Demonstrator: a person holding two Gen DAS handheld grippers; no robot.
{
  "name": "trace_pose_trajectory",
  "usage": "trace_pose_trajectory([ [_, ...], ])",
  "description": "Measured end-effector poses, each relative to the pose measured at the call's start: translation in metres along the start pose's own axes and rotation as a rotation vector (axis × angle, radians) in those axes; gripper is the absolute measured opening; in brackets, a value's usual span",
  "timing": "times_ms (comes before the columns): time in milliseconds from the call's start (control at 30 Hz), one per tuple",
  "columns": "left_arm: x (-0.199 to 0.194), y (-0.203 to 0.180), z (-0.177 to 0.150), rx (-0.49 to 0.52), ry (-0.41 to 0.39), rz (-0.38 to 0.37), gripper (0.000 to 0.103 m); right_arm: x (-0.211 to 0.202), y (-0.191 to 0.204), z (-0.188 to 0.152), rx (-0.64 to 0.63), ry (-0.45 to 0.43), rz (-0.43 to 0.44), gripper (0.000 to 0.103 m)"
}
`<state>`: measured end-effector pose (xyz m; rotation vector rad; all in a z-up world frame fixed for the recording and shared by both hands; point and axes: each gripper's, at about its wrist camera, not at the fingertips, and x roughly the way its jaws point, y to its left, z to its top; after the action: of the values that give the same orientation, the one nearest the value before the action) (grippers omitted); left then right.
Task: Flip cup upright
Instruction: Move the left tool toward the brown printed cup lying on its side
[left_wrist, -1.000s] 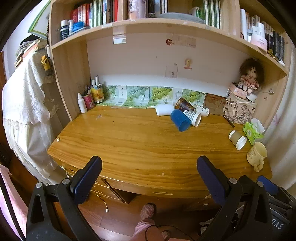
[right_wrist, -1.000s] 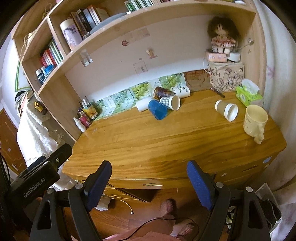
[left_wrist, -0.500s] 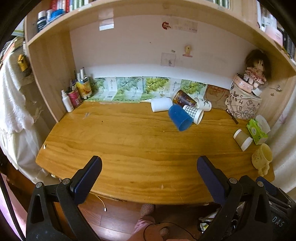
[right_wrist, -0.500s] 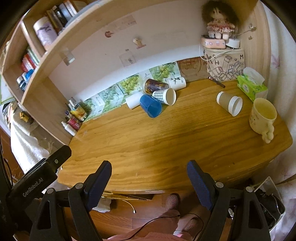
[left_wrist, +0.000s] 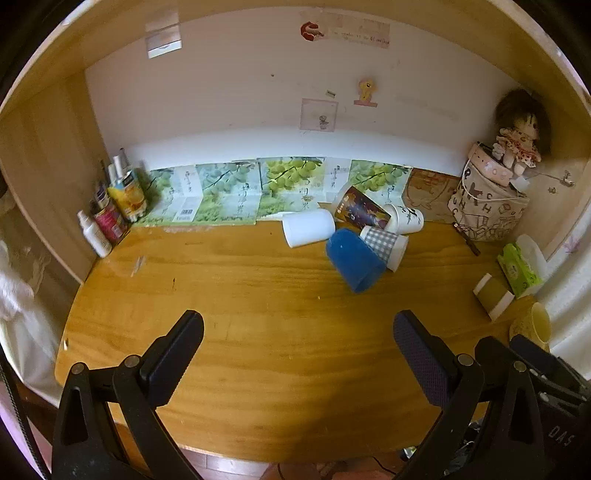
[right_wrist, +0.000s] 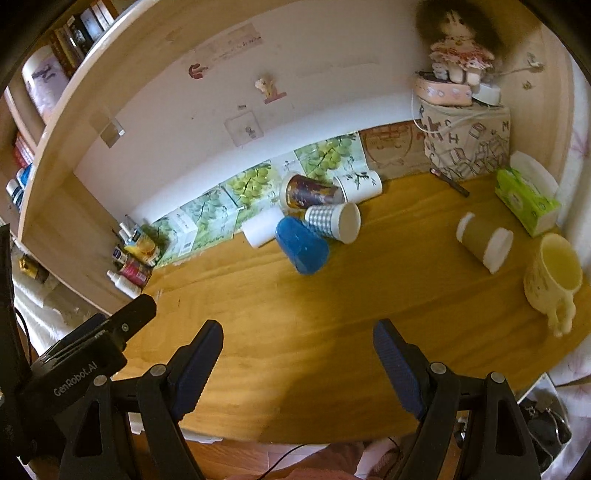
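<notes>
Both grippers hover over the near edge of the tabletop (left_wrist: 258, 332), each spread wide with nothing between its fingers. The left gripper (left_wrist: 297, 345) and the right gripper (right_wrist: 297, 349) are side by side, the left one's body showing at the right gripper's lower left.

The cups all lie on their sides in a cluster toward the back wall, ahead of both grippers. The nearest of the heap is the blue cup (left_wrist: 354, 260), a little right of straight ahead for the left gripper and almost dead ahead, well apart, for the right one (right_wrist: 301, 245). Its long axis runs diagonally, one end toward the grippers and the other tucked back among the rest; whether the near end is mouth or base I can't tell. Touching it on the far side is the checked cup (right_wrist: 332, 219), mouth turned right; beyond sit a white cup (left_wrist: 308, 227), a dark printed cup (left_wrist: 360, 212) and a small white cup with ink sprigs (right_wrist: 360, 184).

Off to the right gripper's right, apart from the heap, a brown paper cup (right_wrist: 484, 240) lies tipped, next to a yellow mug (right_wrist: 552, 275) that already stands upright.

I'd guess the blue cup is the target, being foremost and unobstructed. Neither gripper looks clearly nearer it. The brown cup plainly favours the right.
</notes>
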<state>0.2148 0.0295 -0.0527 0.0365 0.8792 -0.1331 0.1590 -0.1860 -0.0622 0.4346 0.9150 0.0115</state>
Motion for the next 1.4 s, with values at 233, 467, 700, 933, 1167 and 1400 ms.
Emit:
trace_pose_trajectory([
  [233, 0.037, 0.005, 0.031, 0.046, 0.058, -0.048, 0.102, 0.026, 0.014, 0.031, 0.014, -0.020, -0.056, 0.084],
  [467, 0.082, 0.003, 0.061, 0.074, 0.132, -0.100, 0.102, 0.052, 0.021, 0.053, 0.020, -0.043, -0.128, 0.084],
  [700, 0.116, -0.010, 0.082, 0.091, 0.216, -0.110, 0.102, 0.073, 0.016, 0.068, 0.022, -0.047, -0.165, 0.084],
  [933, 0.148, -0.030, 0.100, 0.061, 0.317, -0.101, 0.102, 0.080, 0.009, 0.080, -0.023, -0.082, -0.150, 0.084],
  [1167, 0.172, -0.046, 0.115, -0.027, 0.380, -0.083, 0.102, 0.087, -0.008, 0.088, -0.128, -0.087, -0.083, 0.084],
  [1400, 0.201, -0.062, 0.122, -0.120, 0.449, -0.075, 0.102, 0.095, -0.027, 0.094, -0.254, -0.091, -0.018, 0.084],
])
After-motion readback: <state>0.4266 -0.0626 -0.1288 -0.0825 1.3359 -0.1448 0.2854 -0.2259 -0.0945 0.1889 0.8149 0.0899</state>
